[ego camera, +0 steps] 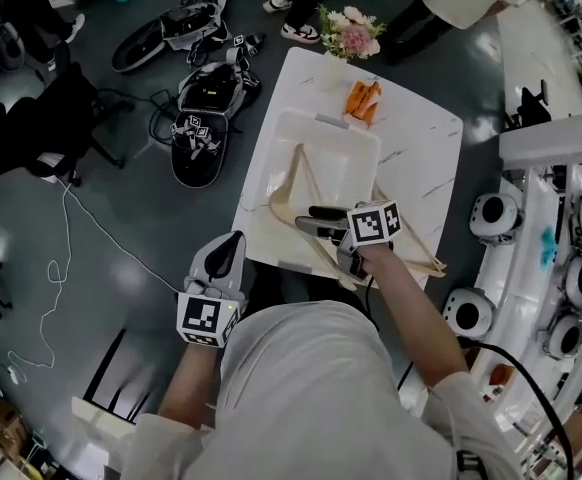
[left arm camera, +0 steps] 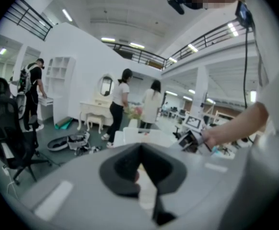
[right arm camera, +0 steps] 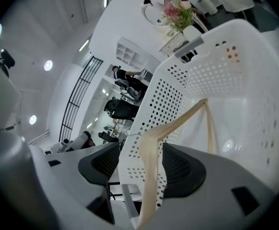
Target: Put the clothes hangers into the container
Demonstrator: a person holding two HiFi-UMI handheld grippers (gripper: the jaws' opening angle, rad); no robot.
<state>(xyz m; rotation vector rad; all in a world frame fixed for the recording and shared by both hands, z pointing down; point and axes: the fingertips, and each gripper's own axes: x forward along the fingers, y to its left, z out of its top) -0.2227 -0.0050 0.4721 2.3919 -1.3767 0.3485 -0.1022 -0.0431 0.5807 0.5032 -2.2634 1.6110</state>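
A white perforated container point(ego camera: 363, 140) stands on the marble table point(ego camera: 421, 158). A pale wooden hanger point(ego camera: 293, 183) leans inside it, its lower end sticking out over the near rim. My right gripper point(ego camera: 311, 219) hovers at that rim. In the right gripper view its jaws point(right arm camera: 142, 163) stand wide, and the hanger point(right arm camera: 151, 138) runs up between the pads into the container point(right arm camera: 216, 71), close to the right pad with a gap on the left. A second hanger point(ego camera: 419, 256) lies on the table under my right hand. My left gripper point(ego camera: 231, 243) hangs off the table's left edge, shut and empty point(left arm camera: 139, 150).
A vase of flowers point(ego camera: 348, 36) and some orange items point(ego camera: 363, 100) sit at the table's far end. Bags and gear point(ego camera: 201, 118) lie on the floor to the left with a white cable point(ego camera: 66, 258). White machines point(ego camera: 561, 248) crowd the right side. People stand beyond the table.
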